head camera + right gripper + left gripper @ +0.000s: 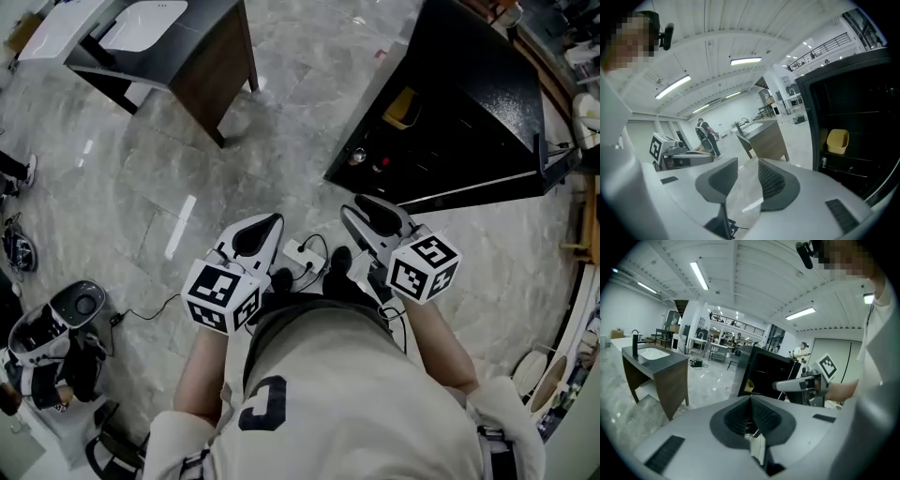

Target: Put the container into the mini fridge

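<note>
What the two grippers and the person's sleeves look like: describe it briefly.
The left gripper and right gripper have white, wedge-shaped shells with dark ribbed pads lining the jaws. Each carries a cube with black-and-white square markers. The person wears an off-white top whose pale sleeves end above the forearms.

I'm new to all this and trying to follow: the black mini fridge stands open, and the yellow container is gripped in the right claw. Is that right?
Not quite. The mini fridge does stand open, but the yellow container sits on a shelf inside it, not in the right claw. The right gripper view shows that claw's jaws apart, with only floor between them.
</note>
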